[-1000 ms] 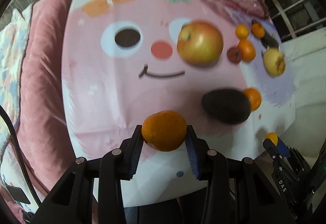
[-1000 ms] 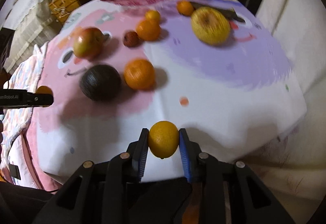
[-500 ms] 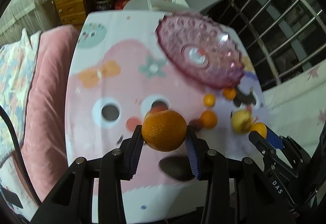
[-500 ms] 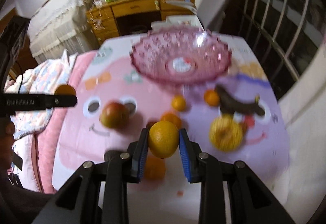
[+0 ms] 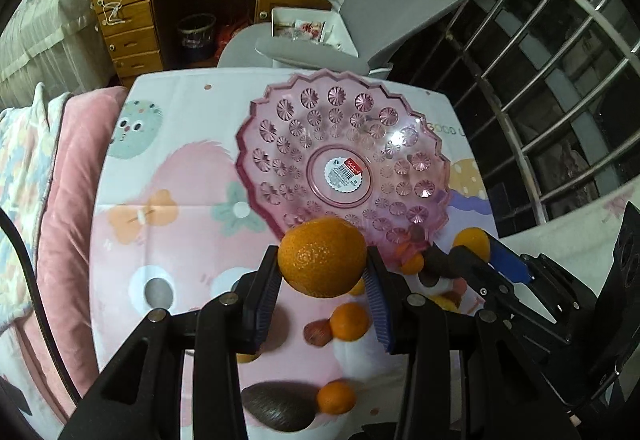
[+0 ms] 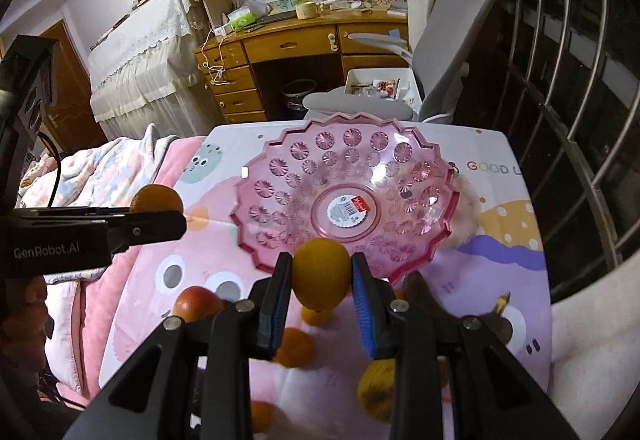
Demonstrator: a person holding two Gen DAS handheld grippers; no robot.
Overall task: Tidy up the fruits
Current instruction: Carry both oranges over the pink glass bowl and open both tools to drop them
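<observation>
Left and right wrist views. A pink translucent plastic fruit dish [image 5: 344, 168] with a zigzag rim, moulded rosettes and a round paper label at its centre rests on the desk [image 5: 160, 176], which is covered by a smooth printed cartoon cloth in pink, white and lilac. The left claw [image 5: 323, 280], black with ribbed blue pads, is closed on a large round orange with dimpled peel [image 5: 322, 257], held in the air in front of the dish's near rim. The right claw [image 6: 321, 282], of the same build, is closed on a smaller yellow-orange citrus fruit with smoother skin [image 6: 321, 273], likewise raised before the near rim. Loose on the cloth below the claws lie a dark ridged oval avocado [image 5: 276, 406], a small orange mandarin [image 5: 349, 321], a red-yellow apple [image 6: 198, 304] and a dull yellow fruit [image 6: 376, 392].
</observation>
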